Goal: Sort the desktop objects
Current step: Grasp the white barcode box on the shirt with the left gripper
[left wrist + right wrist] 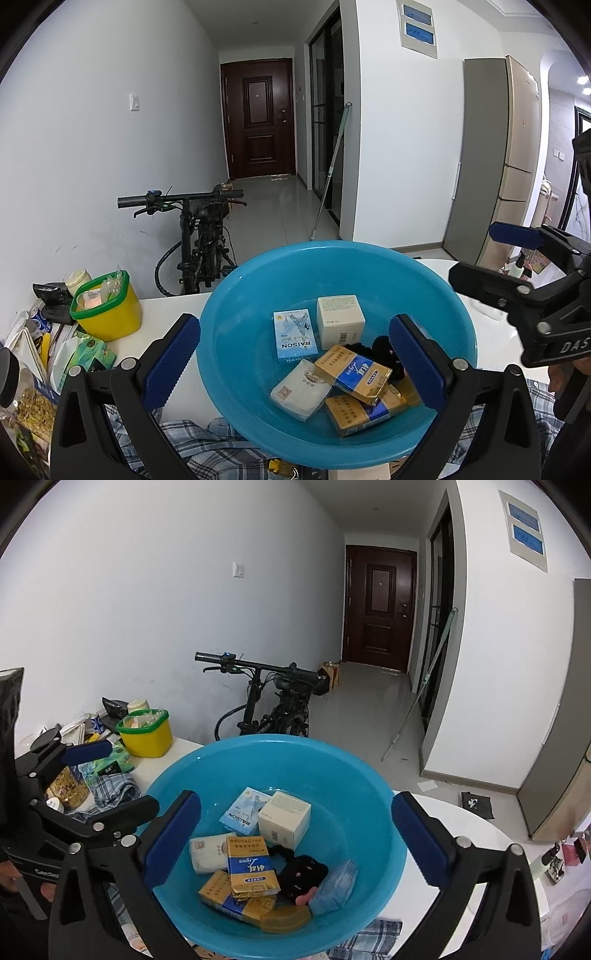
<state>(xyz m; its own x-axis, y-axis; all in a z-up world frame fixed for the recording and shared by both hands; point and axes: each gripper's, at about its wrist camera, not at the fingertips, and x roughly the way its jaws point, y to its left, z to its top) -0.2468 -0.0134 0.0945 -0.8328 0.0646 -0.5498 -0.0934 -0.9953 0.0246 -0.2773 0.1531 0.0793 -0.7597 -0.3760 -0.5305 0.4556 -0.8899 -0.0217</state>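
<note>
Nearest the left wrist camera, the left gripper (295,365) hangs over the near rim of the basin (258,280), jaws spread wide and nothing between the blue pads (171,360). The right gripper (295,843) is released too, its jaws apart above the same basin, holding nothing. Each gripper shows at the edge of the other's view.

Plaid cloth (192,439) lies under the basin's near edge on the white table (166,306). Inside the basin lie the sorted things: two gold packs (249,866), one across the other, a tissue pack (207,853) beside them, a black item (301,875), a blue mask pack (336,886) and an amber case (284,917) near the front wall. Farther in, a Raison box (295,338) lies just beside a white box (340,325).

Left of the basin stand a yellow tub (109,308) with a green rim and a heap of packets (33,369). Beyond the table a bike (195,236) leans at the wall, a mop (330,170) rests by the glass door, and a brown door (258,118) closes the hallway.
</note>
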